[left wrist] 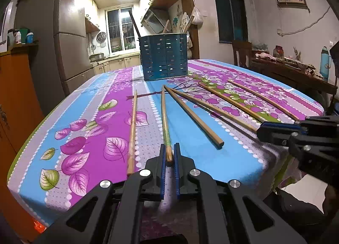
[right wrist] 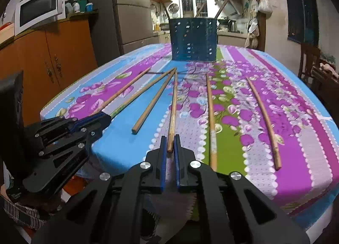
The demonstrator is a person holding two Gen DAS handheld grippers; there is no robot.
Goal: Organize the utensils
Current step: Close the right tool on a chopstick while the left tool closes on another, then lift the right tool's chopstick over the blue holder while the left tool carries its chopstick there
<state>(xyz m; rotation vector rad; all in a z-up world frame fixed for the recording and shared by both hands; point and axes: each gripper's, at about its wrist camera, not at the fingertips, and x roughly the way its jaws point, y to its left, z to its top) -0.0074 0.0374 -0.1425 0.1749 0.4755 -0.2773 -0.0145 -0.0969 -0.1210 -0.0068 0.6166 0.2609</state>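
Several wooden chopsticks lie fanned out on the flowered tablecloth in front of a blue perforated utensil holder [left wrist: 164,56], which also shows in the right wrist view [right wrist: 193,39] and holds a few utensils. My left gripper [left wrist: 169,157] is shut on the near end of a chopstick [left wrist: 164,117] that rests on the cloth. My right gripper [right wrist: 170,145] is shut on the near end of another chopstick [right wrist: 174,104]. The right gripper shows in the left wrist view [left wrist: 262,130], the left gripper in the right wrist view [right wrist: 106,117].
Loose chopsticks lie to the left [left wrist: 133,129], in the middle [left wrist: 195,117] and to the right [right wrist: 211,121] [right wrist: 263,121]. The table's near edge [left wrist: 148,197] is just under both grippers. An orange cabinet [right wrist: 42,57] with a microwave [right wrist: 38,9] stands left.
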